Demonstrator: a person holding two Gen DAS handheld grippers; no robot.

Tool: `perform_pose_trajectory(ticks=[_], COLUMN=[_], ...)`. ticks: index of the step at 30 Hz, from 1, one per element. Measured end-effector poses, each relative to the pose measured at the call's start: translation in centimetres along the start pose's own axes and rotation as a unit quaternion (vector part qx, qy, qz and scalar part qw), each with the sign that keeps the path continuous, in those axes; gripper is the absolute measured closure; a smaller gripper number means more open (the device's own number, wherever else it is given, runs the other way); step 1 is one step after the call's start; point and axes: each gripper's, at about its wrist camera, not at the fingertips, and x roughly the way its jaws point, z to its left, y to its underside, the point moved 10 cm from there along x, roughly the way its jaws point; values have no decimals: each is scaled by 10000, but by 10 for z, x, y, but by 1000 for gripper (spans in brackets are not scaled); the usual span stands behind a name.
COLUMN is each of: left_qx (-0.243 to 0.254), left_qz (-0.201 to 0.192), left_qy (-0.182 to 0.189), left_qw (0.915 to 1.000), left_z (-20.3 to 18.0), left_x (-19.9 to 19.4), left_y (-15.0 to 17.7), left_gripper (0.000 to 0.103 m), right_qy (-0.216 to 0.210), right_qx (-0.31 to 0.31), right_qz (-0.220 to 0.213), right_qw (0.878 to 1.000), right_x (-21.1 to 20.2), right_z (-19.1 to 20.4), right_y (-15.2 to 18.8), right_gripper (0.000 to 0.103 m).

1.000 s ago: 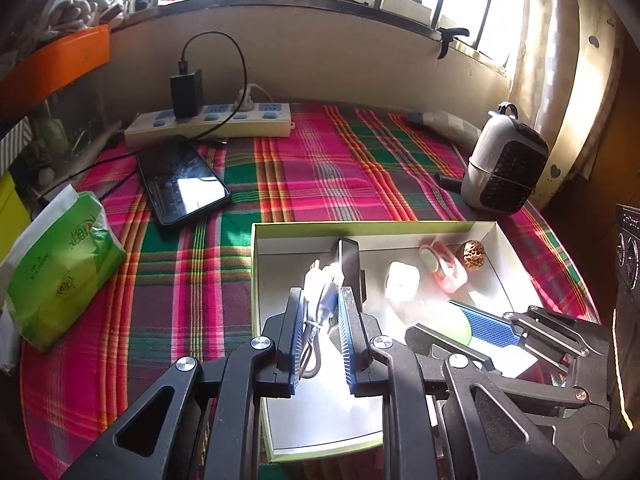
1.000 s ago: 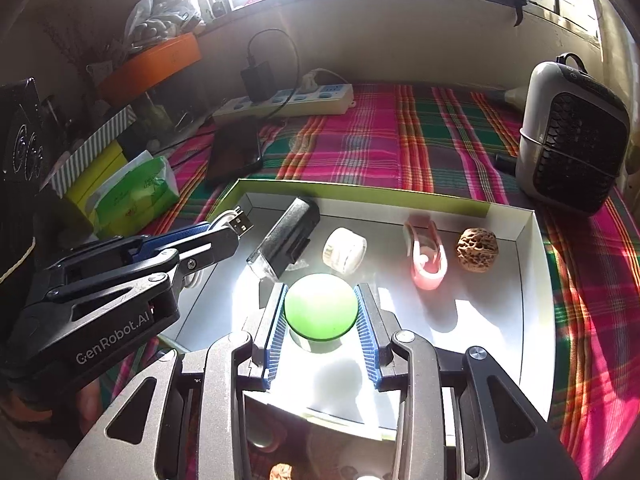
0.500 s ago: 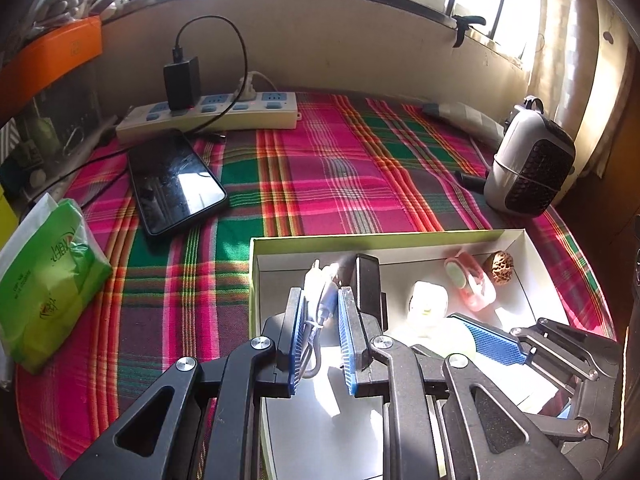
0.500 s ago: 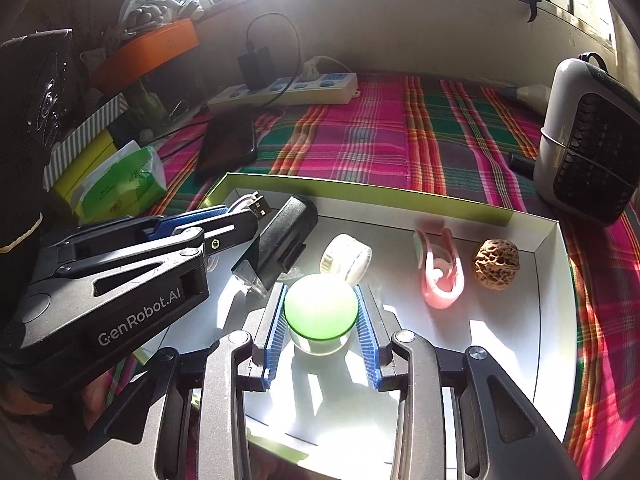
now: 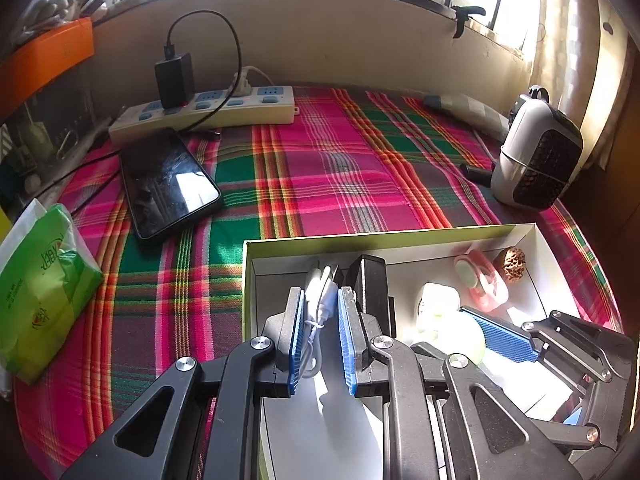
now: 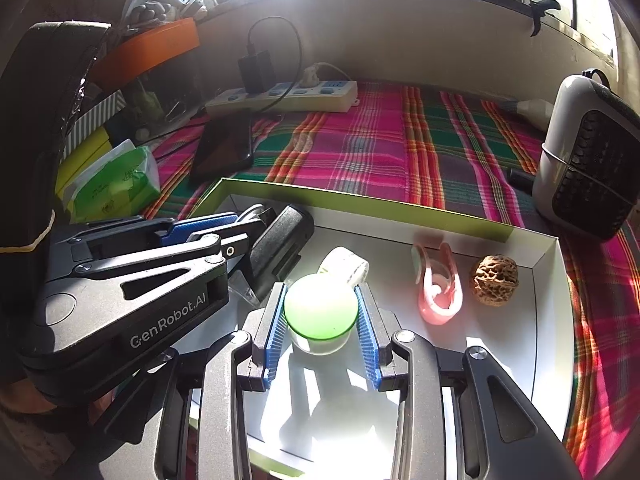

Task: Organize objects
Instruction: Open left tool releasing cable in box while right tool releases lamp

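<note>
An open box with a green rim (image 5: 360,240) and white inside lies on the plaid cloth. My left gripper (image 5: 320,294) is shut on a coiled white USB cable (image 5: 318,308), held low over the box's left end. To its right, my right gripper (image 6: 320,288) is shut on a round jar with a green lid (image 6: 320,312) over the box floor. Inside the box (image 6: 360,196) lie a black device (image 6: 280,248), a white tape roll (image 6: 346,266), a pink clip (image 6: 438,292) and a walnut (image 6: 495,280).
On the cloth behind the box sit a black phone (image 5: 168,184), a power strip (image 5: 208,110) with a black charger, and a small grey heater (image 5: 536,156) at the right. A green tissue pack (image 5: 44,292) lies at the left, with an orange box (image 6: 148,52) above it.
My left gripper has moved forward and a little lower with the cable, deeper over the box's left end. The right gripper still holds the jar in about the same place.
</note>
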Motion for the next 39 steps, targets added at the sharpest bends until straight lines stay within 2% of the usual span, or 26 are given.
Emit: perform_pose_trajectory(ticks=[28,32,39], left_qx=[-92,-81,-90], left_qz=[45,37,0], left_qy=[-3,-6,9], left_qw=[9999,10000,10000], left_z=[1,1,0], left_x=[-1,-4,-10], left_y=[1,2,3], left_gripper=[84,83,82], right_qy=[33,11,49], right_qx=[-15,19,9], right_qz=[-22,-47,-81], right_qw=[10000,10000,10000], right_x=[-2,-3,-6], right_z=[-1,0,0], right_y=[2,2,3], right_gripper=[68,60,59])
